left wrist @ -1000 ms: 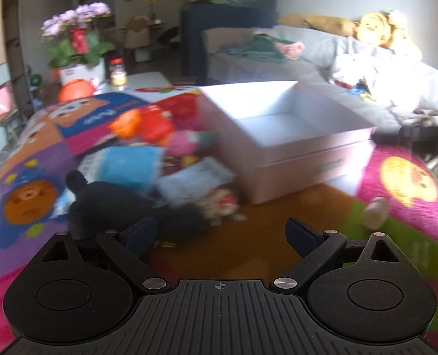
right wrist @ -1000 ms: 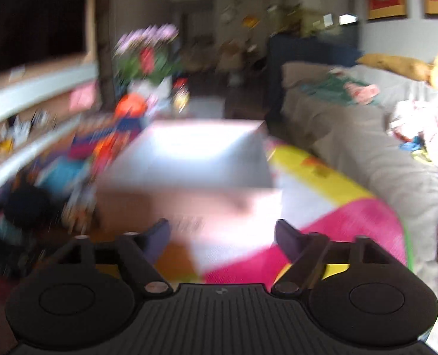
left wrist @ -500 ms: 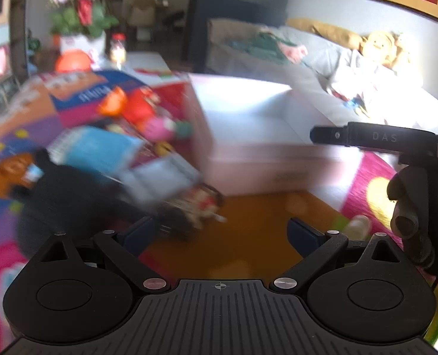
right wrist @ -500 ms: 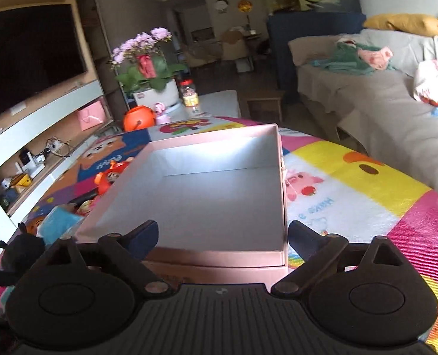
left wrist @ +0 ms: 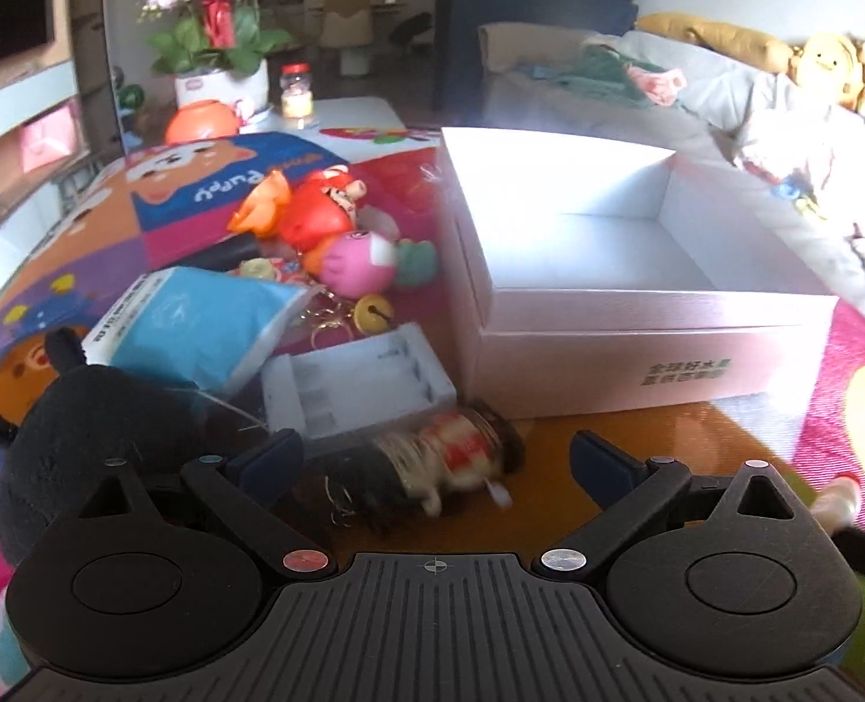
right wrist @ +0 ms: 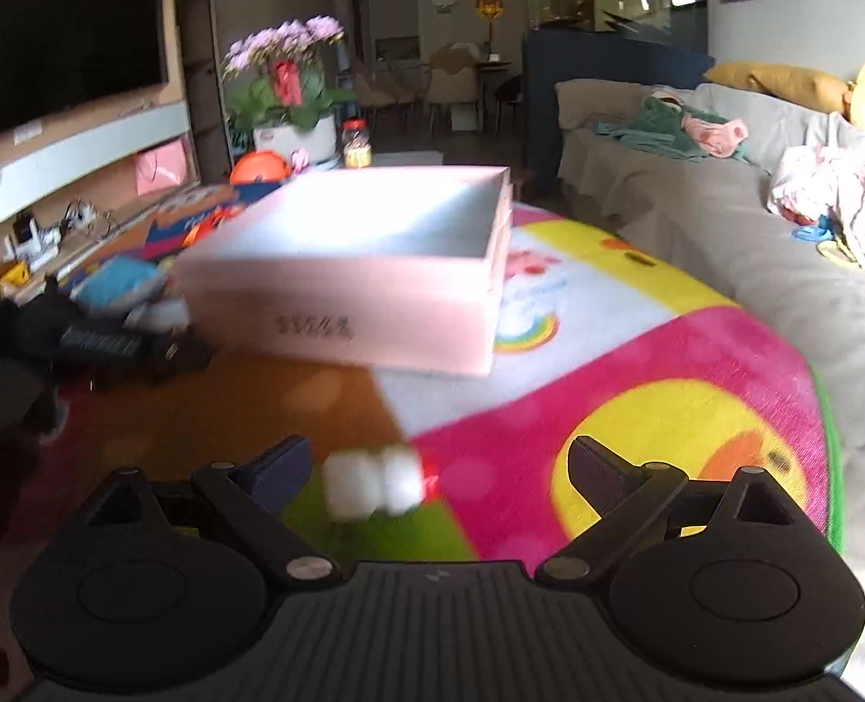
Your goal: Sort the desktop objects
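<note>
Left gripper (left wrist: 432, 462) had its fingers (left wrist: 268, 459) spread wide, nothing in them. A doll (left wrist: 432, 462) lay on the mat (left wrist: 578, 439) right between the tips, with a grey tray (left wrist: 356, 386) just past it and the white box (left wrist: 637, 292) ahead, toward the right finger. Right gripper (right wrist: 438, 462) was wide too, holding nothing, and a blurry white toy (right wrist: 374, 482) sat between its fingers (right wrist: 596, 465), nearer the left one. The box (right wrist: 362, 269) sat further ahead.
</note>
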Motion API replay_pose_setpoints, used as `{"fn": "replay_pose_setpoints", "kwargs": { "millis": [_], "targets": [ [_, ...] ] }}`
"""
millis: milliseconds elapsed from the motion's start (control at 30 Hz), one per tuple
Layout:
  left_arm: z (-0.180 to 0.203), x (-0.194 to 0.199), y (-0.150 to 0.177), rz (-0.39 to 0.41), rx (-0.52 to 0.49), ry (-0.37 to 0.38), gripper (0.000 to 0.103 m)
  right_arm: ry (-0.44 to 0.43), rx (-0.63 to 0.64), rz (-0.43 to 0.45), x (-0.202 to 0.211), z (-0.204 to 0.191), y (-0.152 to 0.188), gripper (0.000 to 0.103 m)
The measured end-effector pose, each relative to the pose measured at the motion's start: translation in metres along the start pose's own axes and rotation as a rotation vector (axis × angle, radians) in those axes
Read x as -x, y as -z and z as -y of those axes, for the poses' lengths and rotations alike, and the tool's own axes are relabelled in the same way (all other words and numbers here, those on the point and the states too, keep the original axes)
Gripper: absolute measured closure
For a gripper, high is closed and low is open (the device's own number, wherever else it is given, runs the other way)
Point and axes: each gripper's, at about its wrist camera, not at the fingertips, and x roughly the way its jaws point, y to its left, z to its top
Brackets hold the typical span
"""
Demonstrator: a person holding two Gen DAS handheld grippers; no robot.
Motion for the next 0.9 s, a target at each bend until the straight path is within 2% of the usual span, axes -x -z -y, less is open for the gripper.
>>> {"fn": "replay_pose_setpoints", "kwargs": {
  "millis": [67,133,167,200,233,300,400,567,633,700,767,900],
  "targets": [
    [0.001,-0.001,-0.001,-0.002,-0.006,-0.012,0.003,-0.01,0.028,-0.002,-0.002,-0.008,0.005,0.008],
    [0.002,-0.003,-0.002,-0.007,-0.021,-0.033,0.01,-0.005,0.071,-0.013,-0.007,-0.018,0.006,0.008],
    [0.002,-0.005,-0.002,-0.014,-0.03,-0.039,0.022,-0.006,0.09,-0.013,-0.008,-0.021,0.006,0.008],
    [0.001,-0.005,-0.001,-0.028,-0.032,-0.037,0.029,-0.011,0.102,-0.005,-0.007,-0.024,0.005,0.008],
    [-0.001,-0.005,0.0,-0.03,-0.029,-0.033,0.03,-0.014,0.114,-0.001,-0.007,-0.026,0.005,0.008],
    [-0.002,-0.002,0.001,-0.029,-0.038,-0.029,0.042,-0.014,0.134,-0.008,-0.009,-0.028,0.004,0.008],
    [-0.003,0.014,0.008,-0.03,-0.072,0.002,0.042,-0.016,0.142,-0.025,-0.012,-0.027,0.0,0.011],
    [0.002,0.053,0.035,-0.07,-0.189,0.189,0.041,-0.035,0.17,-0.055,-0.01,-0.026,-0.005,0.017],
    [0.001,0.063,0.045,-0.074,-0.219,0.191,0.039,-0.041,0.179,-0.063,-0.01,-0.025,-0.006,0.018],
    [-0.002,0.069,0.053,-0.072,-0.217,0.168,0.025,-0.04,0.191,-0.065,-0.01,-0.026,-0.007,0.018],
    [-0.007,0.074,0.057,-0.072,-0.189,0.172,0.018,-0.045,0.189,-0.068,-0.011,-0.026,-0.008,0.018],
    [-0.008,0.075,0.058,-0.095,-0.149,0.191,0.016,-0.058,0.174,-0.086,-0.015,-0.026,-0.009,0.019]
  ]
}}
